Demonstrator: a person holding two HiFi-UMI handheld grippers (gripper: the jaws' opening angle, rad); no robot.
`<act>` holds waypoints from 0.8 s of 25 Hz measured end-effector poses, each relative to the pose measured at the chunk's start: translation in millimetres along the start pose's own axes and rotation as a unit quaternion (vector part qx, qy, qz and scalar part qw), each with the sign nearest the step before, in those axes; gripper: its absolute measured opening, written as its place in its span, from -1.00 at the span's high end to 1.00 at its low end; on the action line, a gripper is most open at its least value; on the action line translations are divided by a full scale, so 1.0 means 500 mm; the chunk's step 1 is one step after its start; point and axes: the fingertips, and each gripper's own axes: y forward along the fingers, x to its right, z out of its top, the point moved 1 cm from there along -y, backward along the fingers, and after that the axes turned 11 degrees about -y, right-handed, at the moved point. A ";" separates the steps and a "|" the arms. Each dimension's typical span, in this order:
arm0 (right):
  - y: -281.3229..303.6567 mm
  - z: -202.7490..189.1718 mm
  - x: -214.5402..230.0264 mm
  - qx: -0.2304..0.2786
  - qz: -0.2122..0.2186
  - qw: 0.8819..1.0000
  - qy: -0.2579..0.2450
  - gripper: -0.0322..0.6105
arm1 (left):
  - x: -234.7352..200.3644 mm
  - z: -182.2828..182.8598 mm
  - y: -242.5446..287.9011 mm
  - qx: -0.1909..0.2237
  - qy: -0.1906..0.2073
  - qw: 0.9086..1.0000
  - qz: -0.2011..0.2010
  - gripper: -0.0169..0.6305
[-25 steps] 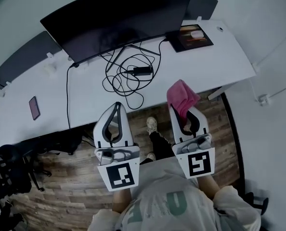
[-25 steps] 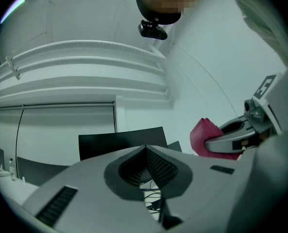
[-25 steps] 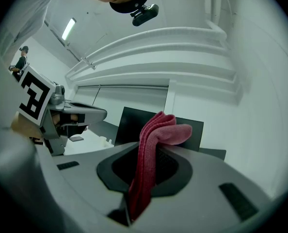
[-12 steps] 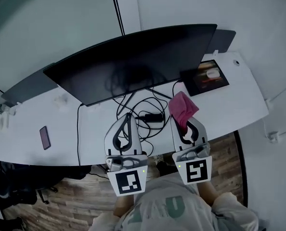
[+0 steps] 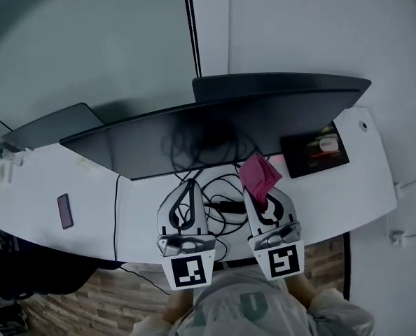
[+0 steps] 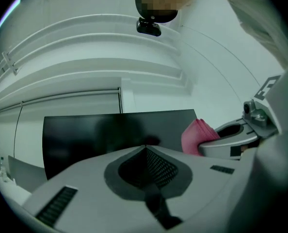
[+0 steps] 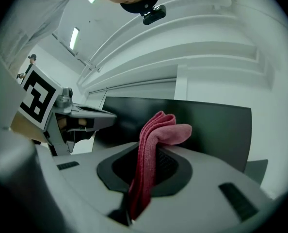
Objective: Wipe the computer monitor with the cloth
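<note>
**Cloth clamped in right gripper, held up near the monitor**

White desk [image 5: 355, 187] across the head view, wood floor below its near edge. Wide dark monitor [image 5: 194, 142] upright along the back of the desk, screen black, filling the background in both gripper views [image 6: 86, 135] [image 7: 216, 125]. Dark panel [image 5: 47, 126] behind the monitor's left end.

Left gripper [image 5: 189, 187] over the desk in front of the monitor's middle, pointing at the screen. Jaws pressed together, nothing between them in the left gripper view [image 6: 145, 149].

Right gripper [image 5: 262, 196] just beside it, also aimed at the screen. Jaws closed tight on the cloth, seen pinched deep between them in the right gripper view.

Tangle of black cables [image 5: 218, 196] on the desk under and between both grippers.

Pink cloth [image 5: 258, 177] folded, sticking up and flopping over past the right jaw tips [image 7: 151, 149], just at the monitor's lower edge. Contact with the screen: cannot tell. Also visible from the left gripper view [image 6: 195, 136].

Dark pad [image 5: 313, 156] on the desk right of the cloth, partly under the monitor's right end. Phone [image 5: 65, 211] flat on the desk far left, well apart from the grippers. Small white mouse [image 5: 327, 144] on the pad.
</note>
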 end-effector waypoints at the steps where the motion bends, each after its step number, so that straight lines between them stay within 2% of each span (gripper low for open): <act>1: 0.011 0.002 -0.002 0.002 0.000 1.000 -0.001 0.72 | -0.007 0.000 0.008 0.001 -0.001 1.000 -0.001 0.93; 4: 0.035 0.006 -0.011 0.003 0.000 1.000 -0.009 0.72 | -0.025 0.000 0.029 -0.002 0.015 1.000 -0.012 0.93; 12: 0.054 0.000 -0.004 -0.006 -0.021 1.000 -0.013 0.72 | -0.017 -0.002 0.068 -0.001 0.018 0.998 -0.053 0.93; 16: 0.042 -0.048 0.064 -0.031 -0.075 0.997 -0.011 0.72 | 0.000 -0.044 0.102 -0.003 -0.029 0.997 -0.072 0.93; 20: 0.003 -0.132 0.151 -0.085 -0.128 0.986 -0.068 0.72 | 0.045 -0.106 0.136 -0.009 -0.069 0.994 -0.079 0.93</act>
